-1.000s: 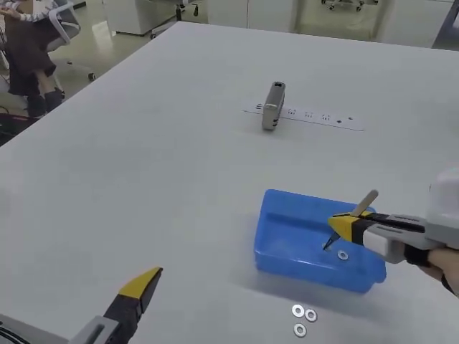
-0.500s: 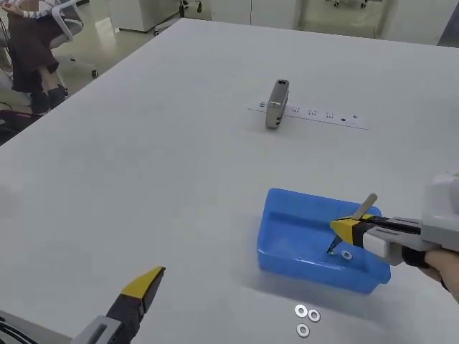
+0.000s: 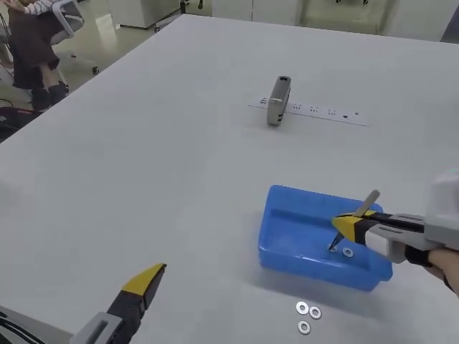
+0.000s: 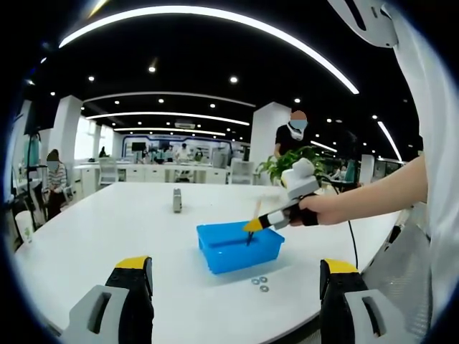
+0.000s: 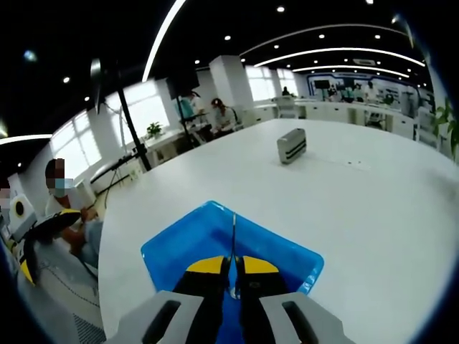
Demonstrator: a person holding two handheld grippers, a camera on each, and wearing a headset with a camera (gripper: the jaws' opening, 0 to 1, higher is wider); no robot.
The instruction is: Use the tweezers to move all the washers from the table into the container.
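Nearest edge of the table [image 3: 107, 179]: the left gripper [image 4: 235, 265] hangs above bare surface, well apart from the work. Its jaws are spread wide with nothing between them.

Next out: three loose washers [image 3: 307, 316] lie flat on the table in a tight cluster. They sit outside the container [image 3: 287, 229], just beside its near wall.

The container is blue, shallow and rectangular with an open top, and sits flat on the table. A single washer [image 3: 348, 252] lies on its floor, toward the end nearest the right gripper [image 5: 232, 264].

The right gripper's jaws are nearly closed, pinched on the tweezers [image 5: 233, 226]. A hand [image 4: 319, 210] holds this gripper over that end of the container. The tweezers slope down into the container, with the dark tip just beside the single washer. I cannot tell whether tip and washer touch.

Farther back, well apart from the container: a small grey box [image 3: 277, 102] stands on edge at one end of a white power strip [image 3: 323, 112] lying flat on the table.
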